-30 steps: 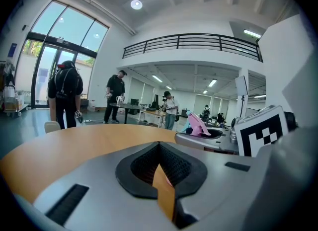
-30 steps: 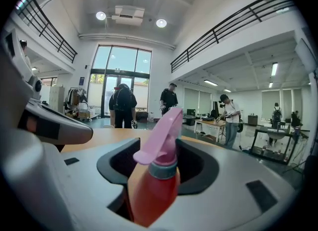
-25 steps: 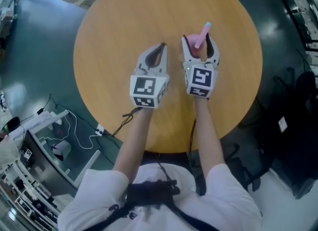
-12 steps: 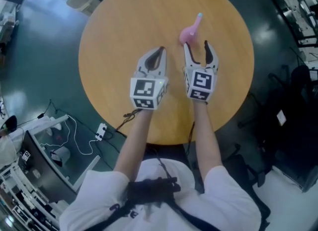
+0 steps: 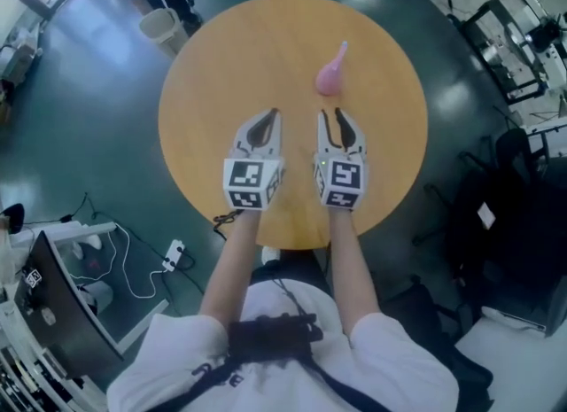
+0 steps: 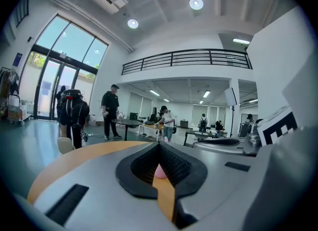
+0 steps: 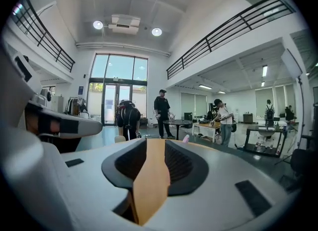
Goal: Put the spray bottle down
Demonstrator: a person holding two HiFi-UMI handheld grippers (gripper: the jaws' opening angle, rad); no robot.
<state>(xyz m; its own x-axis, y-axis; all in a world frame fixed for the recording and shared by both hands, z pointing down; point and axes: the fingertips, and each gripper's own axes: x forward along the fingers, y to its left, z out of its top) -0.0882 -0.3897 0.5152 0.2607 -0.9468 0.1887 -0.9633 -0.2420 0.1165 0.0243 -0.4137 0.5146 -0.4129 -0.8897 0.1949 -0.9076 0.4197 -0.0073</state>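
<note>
The pink spray bottle (image 5: 330, 76) is standing upright on the round wooden table (image 5: 221, 56). It is sitting between the middle of the table and the far edge, a little toward the right edge. It is not being touched by anything.

The right gripper (image 5: 333, 116) is being held over the near half of the table, well apart from the bottle. Its jaws are being closed, but a gap is showing between them. Only the table top is being seen through that gap, so nothing is being gripped.

The left gripper (image 5: 264, 118) is being held just beside the right one, also over the near half of the table. Its jaw tips are being pressed together, and nothing is being held in them. The bottle is only being seen far off, past the tips.

The job looks done, since the bottle is resting on its own on the table. Nothing more seems to be needed, except that both grippers could be taken away past the near edge.
</note>
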